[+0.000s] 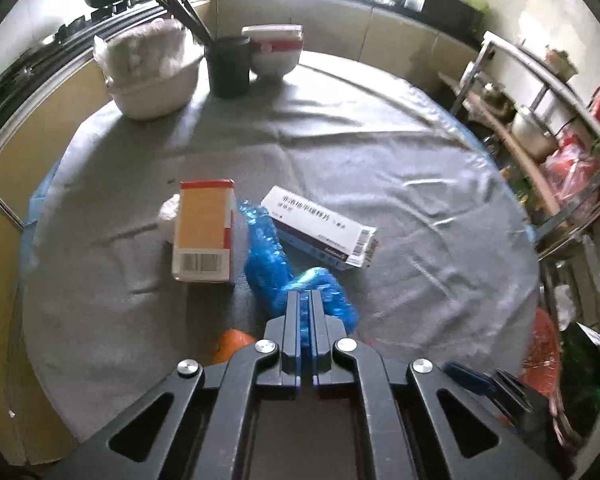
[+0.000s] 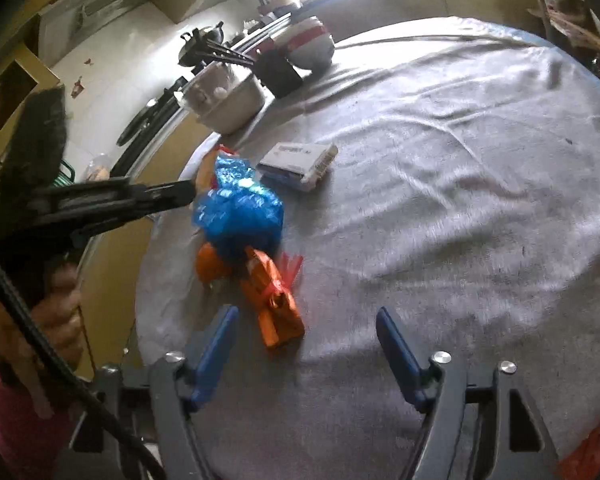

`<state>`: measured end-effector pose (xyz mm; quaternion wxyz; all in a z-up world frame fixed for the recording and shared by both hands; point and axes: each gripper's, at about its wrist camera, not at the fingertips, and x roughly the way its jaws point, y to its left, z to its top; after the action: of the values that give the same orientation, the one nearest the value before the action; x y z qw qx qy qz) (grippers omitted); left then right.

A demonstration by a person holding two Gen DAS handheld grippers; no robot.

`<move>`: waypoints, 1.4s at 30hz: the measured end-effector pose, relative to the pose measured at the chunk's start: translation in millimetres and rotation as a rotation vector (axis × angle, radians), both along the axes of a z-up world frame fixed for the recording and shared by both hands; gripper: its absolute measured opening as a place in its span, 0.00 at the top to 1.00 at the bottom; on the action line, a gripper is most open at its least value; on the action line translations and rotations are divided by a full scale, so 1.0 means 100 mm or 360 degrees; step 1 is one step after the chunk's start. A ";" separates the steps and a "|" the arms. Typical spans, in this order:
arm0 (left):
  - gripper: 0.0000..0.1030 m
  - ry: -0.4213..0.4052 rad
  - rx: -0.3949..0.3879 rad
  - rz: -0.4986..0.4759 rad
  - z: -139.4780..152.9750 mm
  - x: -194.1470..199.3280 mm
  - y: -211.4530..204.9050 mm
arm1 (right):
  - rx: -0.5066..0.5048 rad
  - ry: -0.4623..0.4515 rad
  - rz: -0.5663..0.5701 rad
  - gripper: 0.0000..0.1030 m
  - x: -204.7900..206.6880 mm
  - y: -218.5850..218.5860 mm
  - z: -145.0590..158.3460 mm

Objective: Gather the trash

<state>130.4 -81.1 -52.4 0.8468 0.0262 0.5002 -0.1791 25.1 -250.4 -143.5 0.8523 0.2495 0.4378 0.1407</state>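
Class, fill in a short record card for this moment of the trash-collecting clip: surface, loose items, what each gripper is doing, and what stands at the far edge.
surface: round table under a grey cloth
left gripper: shut on the blue plastic bag
right gripper: open, nothing between its fingers
loose items: orange-and-white box, white medicine box, orange wrapper
far edge: white pot, black cup, red-and-white bowl

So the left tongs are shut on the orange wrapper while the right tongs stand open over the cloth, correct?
Not quite: the left tongs are shut on the blue plastic bag, as the left wrist view shows. The orange wrapper lies free; the right tongs stand open.
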 end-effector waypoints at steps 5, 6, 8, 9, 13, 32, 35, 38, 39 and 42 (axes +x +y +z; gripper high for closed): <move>0.97 -0.0088 -0.0026 0.0007 0.18 -0.11 0.20 | -0.0142 -0.0016 0.0099 0.30 0.19 0.20 0.02; 0.97 -0.0099 -0.0008 0.0008 0.19 -0.11 0.24 | -0.0173 0.0001 0.0135 0.32 0.25 0.27 -0.01; 0.97 -0.0120 0.0052 0.0004 0.20 -0.12 0.26 | -0.0192 0.0045 0.0192 0.43 0.35 0.38 -0.09; 0.97 -0.0102 0.0050 -0.0001 0.19 -0.10 0.27 | -0.0200 0.0063 0.0208 0.46 0.38 0.42 -0.14; 0.83 0.0020 0.0005 -0.0035 0.08 -0.04 0.24 | -0.0275 0.0043 0.0224 0.71 0.39 0.56 -0.17; 0.83 0.0074 0.0120 0.0041 -0.31 0.17 -0.25 | -0.0267 -0.0173 -0.0263 0.74 -0.45 -0.46 0.35; 0.95 0.0004 0.0119 0.0013 -0.19 0.02 -0.25 | -0.0245 -0.0208 -0.0355 0.74 -0.62 -0.65 0.44; 0.96 -0.0046 0.0089 -0.0042 -0.07 -0.15 -0.28 | -0.0240 -0.0241 -0.0445 0.74 -0.79 -0.84 0.55; 0.97 -0.0078 0.0077 -0.0076 -0.02 -0.23 -0.30 | -0.0245 -0.0249 -0.0469 0.74 -0.83 -0.90 0.58; 0.98 -0.0095 0.0028 -0.0099 0.07 -0.35 -0.28 | -0.0268 -0.0253 -0.0550 0.74 -0.96 -1.07 0.65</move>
<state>95.6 -109.0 -45.0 0.8551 0.0546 0.4753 -0.1999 -71.3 -357.5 -78.1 0.9134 0.2368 0.3300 -0.0255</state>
